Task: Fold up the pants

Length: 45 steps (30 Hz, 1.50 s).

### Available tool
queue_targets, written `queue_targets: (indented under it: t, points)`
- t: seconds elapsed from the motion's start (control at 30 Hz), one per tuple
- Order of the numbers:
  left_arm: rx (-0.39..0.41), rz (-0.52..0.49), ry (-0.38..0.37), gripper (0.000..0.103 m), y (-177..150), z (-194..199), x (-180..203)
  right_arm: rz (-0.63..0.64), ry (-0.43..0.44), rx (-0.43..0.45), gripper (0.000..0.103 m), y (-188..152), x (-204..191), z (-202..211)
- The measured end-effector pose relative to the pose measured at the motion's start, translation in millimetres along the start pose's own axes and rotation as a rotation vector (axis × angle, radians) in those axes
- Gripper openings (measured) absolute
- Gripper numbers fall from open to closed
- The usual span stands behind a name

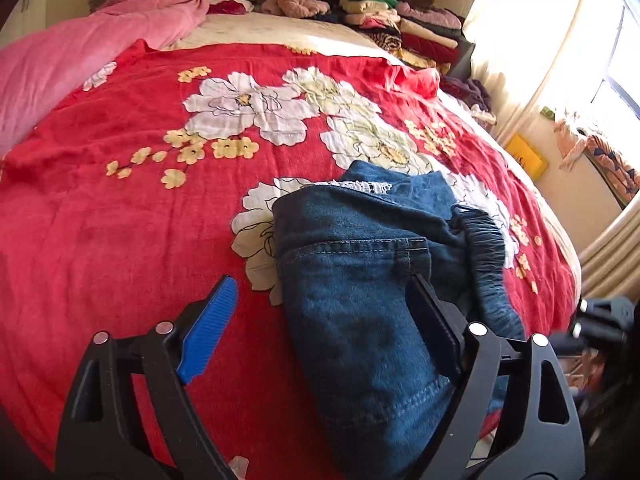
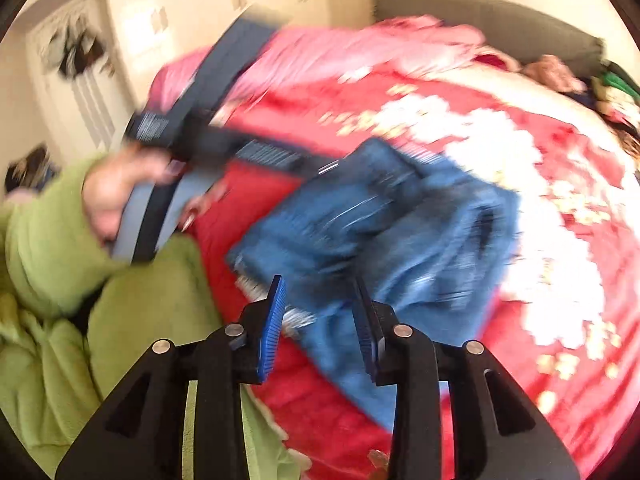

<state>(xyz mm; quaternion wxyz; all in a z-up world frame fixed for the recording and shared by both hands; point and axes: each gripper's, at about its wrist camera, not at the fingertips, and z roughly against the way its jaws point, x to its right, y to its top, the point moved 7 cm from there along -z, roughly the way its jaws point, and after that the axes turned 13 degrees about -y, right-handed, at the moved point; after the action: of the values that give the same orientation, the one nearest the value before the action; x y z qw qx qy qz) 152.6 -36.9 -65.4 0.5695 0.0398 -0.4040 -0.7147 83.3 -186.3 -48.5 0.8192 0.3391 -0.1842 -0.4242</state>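
Left gripper (image 1: 320, 312) spread wide, straddling the near edge of the jeans (image 1: 372, 280), not pinching. Right gripper (image 2: 320, 320) part open over the hem, nothing clamped as far as the blur shows. Jeans folded into a bundle on the red blanket (image 1: 120, 220). Likely the last step: tidy or set aside. Clothes pile (image 1: 400, 24) beyond.

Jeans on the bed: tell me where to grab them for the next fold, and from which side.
Grip the near end of the jeans, a judgement from the left wrist view. That edge lies closest, between the open left gripper jaws. Come from the near side, low over the red bedspread; the elastic waistband bunches at the right.
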Motion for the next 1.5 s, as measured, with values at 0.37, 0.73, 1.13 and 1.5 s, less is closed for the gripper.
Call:
queue_targets:
  t: [0.37, 0.73, 1.13, 1.5]
  points:
    - [-0.027, 0.016, 0.019, 0.081, -10.4, -7.0, -3.8, -0.283, -0.164, -0.126, 0.05, -0.1, 82.9, -38.7]
    - [-0.056, 0.023, 0.019, 0.081, -14.0, -22.0, -4.2, -0.355, -0.059, -0.217, 0.05, -9.0, 85.4, -77.5]
    - [-0.081, 0.031, -0.041, 0.06, -8.6, -45.1, 7.8, -0.388, 0.053, -0.17, 0.03, -3.8, 82.8, -96.4]
    - [0.01, -0.016, -0.053, 0.038, 32.8, -26.7, 22.9, -0.248, -0.004, -0.024, 0.018, 50.7, 75.8, -73.3]
